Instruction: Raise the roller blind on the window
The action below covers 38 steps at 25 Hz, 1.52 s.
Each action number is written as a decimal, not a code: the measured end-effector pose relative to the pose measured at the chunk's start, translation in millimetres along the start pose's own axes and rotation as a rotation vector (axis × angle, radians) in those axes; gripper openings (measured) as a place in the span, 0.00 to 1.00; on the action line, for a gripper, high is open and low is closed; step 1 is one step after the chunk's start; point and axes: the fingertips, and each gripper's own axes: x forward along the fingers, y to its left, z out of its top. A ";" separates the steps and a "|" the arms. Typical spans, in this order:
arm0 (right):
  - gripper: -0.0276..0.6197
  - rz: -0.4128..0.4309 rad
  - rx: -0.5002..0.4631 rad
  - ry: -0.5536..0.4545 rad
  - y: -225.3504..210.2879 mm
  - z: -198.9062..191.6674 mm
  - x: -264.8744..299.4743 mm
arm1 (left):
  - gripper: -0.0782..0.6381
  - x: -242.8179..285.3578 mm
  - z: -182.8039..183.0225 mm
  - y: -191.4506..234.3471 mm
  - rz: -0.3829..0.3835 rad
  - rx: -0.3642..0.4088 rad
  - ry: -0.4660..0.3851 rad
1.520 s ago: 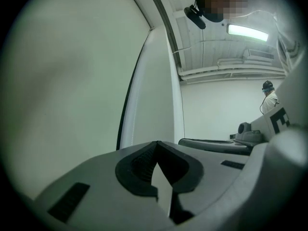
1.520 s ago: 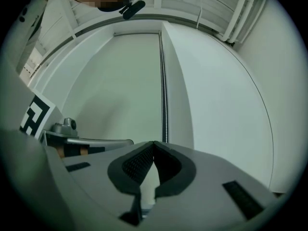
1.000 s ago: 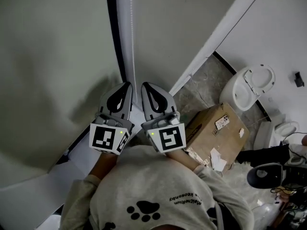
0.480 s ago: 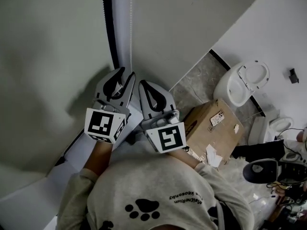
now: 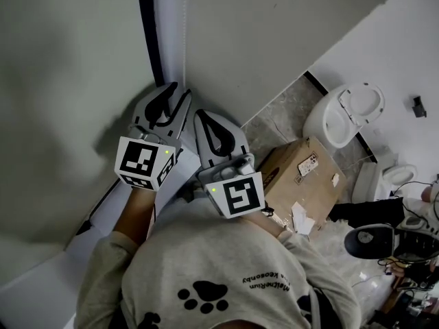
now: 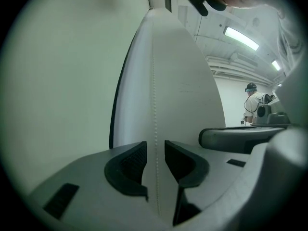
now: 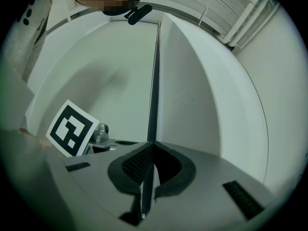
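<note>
L gripper [image 6: 155, 160] jaws have just been opening: they're wide now, w/ the bead chain [image 6: 154, 95] running between the pads, untouched. R gripper [image 7: 153, 163] is clamped on the chain just beside it. The blind [image 5: 68, 81] covers the window at left, so I reckon L regrips for another pull.
</note>
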 end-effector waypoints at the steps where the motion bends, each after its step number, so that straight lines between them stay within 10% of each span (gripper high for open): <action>1: 0.06 0.001 0.001 0.000 0.6 -0.3 -0.7 | 0.27 1.1 -1.4 -0.7 -0.005 0.000 0.001; 27: 0.06 0.048 -0.025 0.002 5.4 13.4 -4.4 | 0.13 -26.3 1.8 -18.1 -0.095 0.005 0.056; 38: 0.19 0.250 -0.012 0.019 30.8 39.9 13.5 | 0.13 -51.0 -14.8 -21.2 -0.029 -0.026 0.053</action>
